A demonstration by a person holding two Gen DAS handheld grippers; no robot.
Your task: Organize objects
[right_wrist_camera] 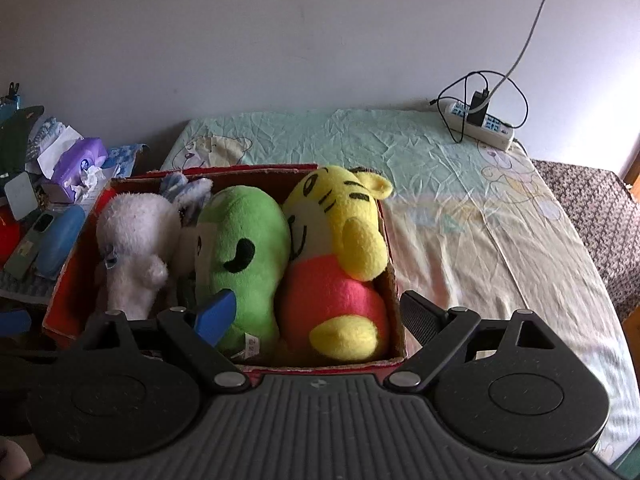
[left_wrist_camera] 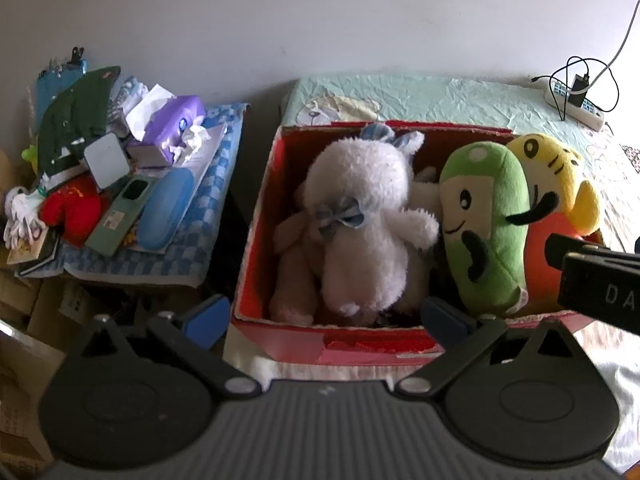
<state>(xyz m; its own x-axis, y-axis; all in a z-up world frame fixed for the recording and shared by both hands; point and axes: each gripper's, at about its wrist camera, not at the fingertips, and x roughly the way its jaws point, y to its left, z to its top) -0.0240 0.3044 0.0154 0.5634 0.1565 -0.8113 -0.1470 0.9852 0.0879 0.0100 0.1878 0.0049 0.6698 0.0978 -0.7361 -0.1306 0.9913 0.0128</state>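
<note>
A red cardboard box [left_wrist_camera: 256, 240] [right_wrist_camera: 70, 276] stands on the bed and holds three plush toys side by side. A white bunny [left_wrist_camera: 360, 216] [right_wrist_camera: 132, 248] lies at the left, a green plush [left_wrist_camera: 484, 224] [right_wrist_camera: 240, 256] in the middle, a yellow tiger with a pink body [left_wrist_camera: 548, 184] [right_wrist_camera: 336, 264] at the right. My left gripper [left_wrist_camera: 326, 318] is open and empty at the box's near edge, in front of the bunny. My right gripper [right_wrist_camera: 316, 316] is open and empty, its fingers straddling the tiger and the box's right wall.
A side table [left_wrist_camera: 200, 216] left of the bed is piled with a purple tissue pack [left_wrist_camera: 172, 128], a blue case [left_wrist_camera: 164, 208], a phone [left_wrist_camera: 120, 216] and red cloth. A power strip [right_wrist_camera: 480, 124] with cables lies at the bed's far right. The wall is behind.
</note>
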